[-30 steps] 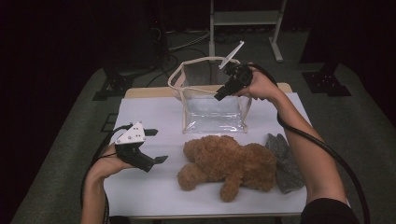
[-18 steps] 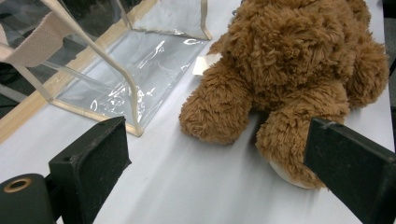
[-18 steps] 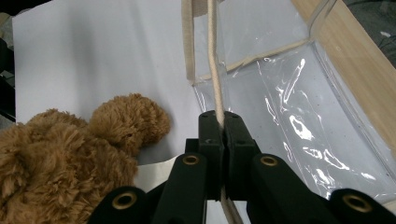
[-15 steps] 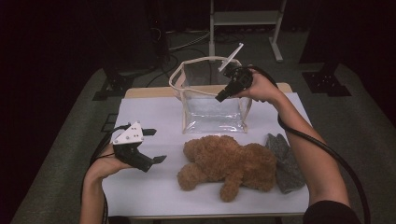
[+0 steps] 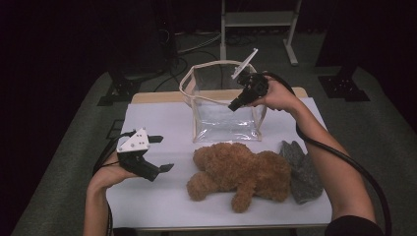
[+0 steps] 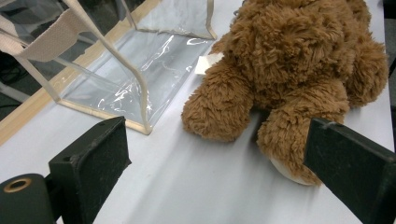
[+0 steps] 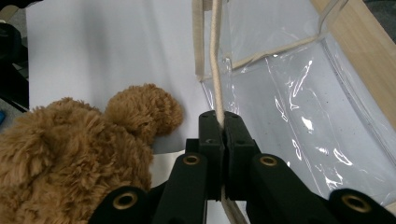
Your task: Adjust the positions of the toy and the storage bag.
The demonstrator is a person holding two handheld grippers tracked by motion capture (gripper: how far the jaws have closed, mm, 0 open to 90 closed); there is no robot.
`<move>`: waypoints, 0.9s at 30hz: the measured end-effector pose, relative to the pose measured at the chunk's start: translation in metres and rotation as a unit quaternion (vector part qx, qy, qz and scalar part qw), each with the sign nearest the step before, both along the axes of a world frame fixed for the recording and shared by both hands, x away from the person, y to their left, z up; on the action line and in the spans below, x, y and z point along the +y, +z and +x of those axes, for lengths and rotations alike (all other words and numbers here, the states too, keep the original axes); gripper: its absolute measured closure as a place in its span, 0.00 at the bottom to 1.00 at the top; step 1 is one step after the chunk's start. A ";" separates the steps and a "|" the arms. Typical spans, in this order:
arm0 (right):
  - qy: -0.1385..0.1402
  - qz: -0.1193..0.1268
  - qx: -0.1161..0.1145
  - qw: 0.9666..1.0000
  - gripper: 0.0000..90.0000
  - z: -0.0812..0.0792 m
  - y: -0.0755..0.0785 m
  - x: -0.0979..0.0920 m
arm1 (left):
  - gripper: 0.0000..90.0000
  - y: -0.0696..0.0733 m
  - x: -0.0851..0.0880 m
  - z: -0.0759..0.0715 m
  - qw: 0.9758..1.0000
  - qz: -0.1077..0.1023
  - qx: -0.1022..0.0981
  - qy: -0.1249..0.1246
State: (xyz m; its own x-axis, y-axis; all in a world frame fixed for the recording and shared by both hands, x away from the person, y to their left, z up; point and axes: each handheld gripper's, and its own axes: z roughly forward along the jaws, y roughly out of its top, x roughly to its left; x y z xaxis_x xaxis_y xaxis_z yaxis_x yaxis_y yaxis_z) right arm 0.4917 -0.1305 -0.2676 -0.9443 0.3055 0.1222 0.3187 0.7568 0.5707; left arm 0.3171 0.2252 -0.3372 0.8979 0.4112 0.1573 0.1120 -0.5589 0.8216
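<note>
Clear plastic bag (image 5: 223,105) upright, rim pinched by my right gripper (image 7: 223,126) | left gripper (image 6: 215,154) spread, empty | brown plush bear (image 5: 241,169) not yet bagged

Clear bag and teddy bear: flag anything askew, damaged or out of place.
Nothing looks damaged or spilled. The clear bag stands upright with its mouth open, its beige rim pinched in the right tool. The brown teddy bear lies sprawled in front of it, not yet inside. The left tool hovers open beside the bear, touching nothing.
</note>
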 end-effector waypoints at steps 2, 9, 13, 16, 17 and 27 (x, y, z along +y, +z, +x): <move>0.005 0.000 -0.002 1.000 0.97 -0.003 -0.001 0.000 | 0.07 0.000 0.000 0.000 1.000 0.001 0.001 -0.001; 0.010 0.000 -0.003 1.000 0.97 -0.015 -0.001 -0.002 | 0.07 0.001 0.001 0.000 1.000 0.000 -0.001 0.002; 0.017 0.000 -0.004 1.000 0.97 -0.022 -0.001 -0.002 | 0.07 0.001 0.001 0.000 1.000 0.003 -0.001 0.000; 0.024 -0.002 -0.005 1.000 0.97 -0.029 0.000 -0.001 | 0.07 0.001 0.001 -0.001 1.000 0.002 -0.001 0.000; 0.023 -0.004 -0.002 1.000 0.97 -0.031 0.000 -0.001 | 0.07 0.001 0.000 -0.001 1.000 0.002 0.000 0.001; 0.040 -0.002 -0.008 0.999 0.97 -0.048 -0.001 0.001 | 0.07 0.000 -0.001 -0.001 1.000 0.004 -0.001 -0.002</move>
State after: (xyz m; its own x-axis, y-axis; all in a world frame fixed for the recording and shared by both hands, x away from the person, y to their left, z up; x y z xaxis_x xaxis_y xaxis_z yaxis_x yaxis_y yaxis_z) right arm 0.4435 -0.1298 -0.2689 -0.9675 0.2298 0.1053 0.2479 0.7813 0.5729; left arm 0.3156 0.2244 -0.3369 0.8994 0.4058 0.1623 0.1080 -0.5661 0.8173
